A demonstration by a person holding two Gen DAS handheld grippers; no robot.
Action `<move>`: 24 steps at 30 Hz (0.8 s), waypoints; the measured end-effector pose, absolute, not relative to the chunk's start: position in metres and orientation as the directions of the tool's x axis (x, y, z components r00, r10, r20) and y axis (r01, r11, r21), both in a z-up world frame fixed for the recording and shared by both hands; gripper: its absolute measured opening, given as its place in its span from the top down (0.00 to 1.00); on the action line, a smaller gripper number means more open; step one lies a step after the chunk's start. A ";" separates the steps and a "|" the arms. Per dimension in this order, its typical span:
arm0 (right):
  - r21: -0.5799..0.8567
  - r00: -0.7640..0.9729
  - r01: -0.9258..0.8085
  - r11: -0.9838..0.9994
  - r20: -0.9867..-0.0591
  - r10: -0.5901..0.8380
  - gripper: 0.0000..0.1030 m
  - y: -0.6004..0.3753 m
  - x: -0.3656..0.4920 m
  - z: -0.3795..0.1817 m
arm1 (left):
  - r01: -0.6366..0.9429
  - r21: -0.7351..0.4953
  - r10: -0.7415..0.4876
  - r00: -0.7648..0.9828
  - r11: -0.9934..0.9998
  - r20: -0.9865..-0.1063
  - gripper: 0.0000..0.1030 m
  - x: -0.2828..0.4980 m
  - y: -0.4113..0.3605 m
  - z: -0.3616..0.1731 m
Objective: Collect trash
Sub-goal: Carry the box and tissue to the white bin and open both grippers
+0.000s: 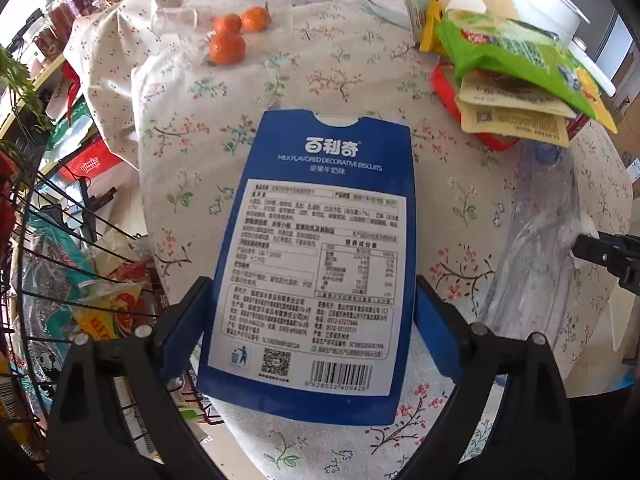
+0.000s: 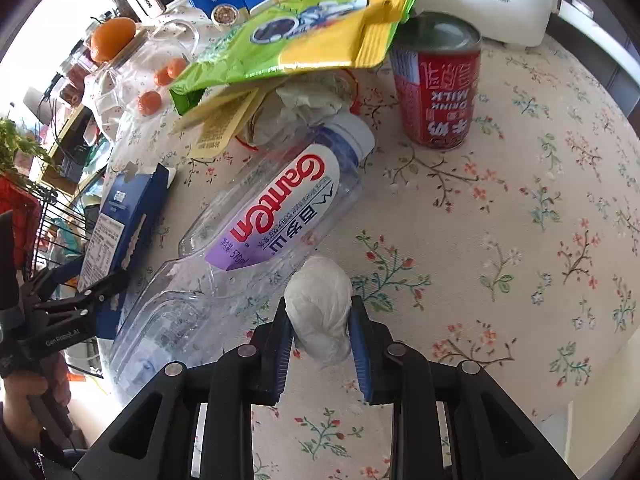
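At nine o'clock of the floral-clothed table (image 1: 460, 208), a flat blue cardboard biscuit box (image 1: 316, 248) is clamped across its width by the left gripper (image 1: 308, 320); it could be levered loose, being held only near one end. At the table's centre, a crumpled white tissue ball (image 2: 320, 312) is pinched by the narrowed right gripper (image 2: 321, 330). The clear plastic water bottle (image 2: 256, 232) just beside it, at ten o'clock, could be nudged and rolled.
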State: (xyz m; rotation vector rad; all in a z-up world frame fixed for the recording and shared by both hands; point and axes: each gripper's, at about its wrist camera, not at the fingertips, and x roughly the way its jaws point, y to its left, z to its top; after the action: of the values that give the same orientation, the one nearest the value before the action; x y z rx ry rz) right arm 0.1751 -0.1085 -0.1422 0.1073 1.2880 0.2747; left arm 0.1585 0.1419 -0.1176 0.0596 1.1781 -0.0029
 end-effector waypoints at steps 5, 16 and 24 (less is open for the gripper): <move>0.243 0.305 -0.134 0.961 -0.912 0.273 0.73 -0.138 0.162 -0.117 | 0.015 -0.004 -0.010 0.461 1.000 -0.888 0.08 0.147 0.145 -0.088; 0.257 0.416 -0.006 0.966 -0.878 0.237 0.73 -0.248 0.117 -0.074 | 0.196 -0.056 -0.162 0.587 0.979 -0.793 0.08 0.122 0.056 -0.029; 0.254 0.450 0.109 0.961 -0.875 0.180 0.73 -0.340 0.076 -0.069 | 0.402 -0.067 -0.302 0.556 0.913 -0.774 0.08 0.093 -0.052 -0.021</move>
State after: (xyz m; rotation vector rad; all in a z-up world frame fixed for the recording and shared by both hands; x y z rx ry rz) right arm 0.0764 -0.3398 -0.0694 0.2912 1.1078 0.0451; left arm 0.0934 -0.0524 -0.0212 0.1219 0.8888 -0.4164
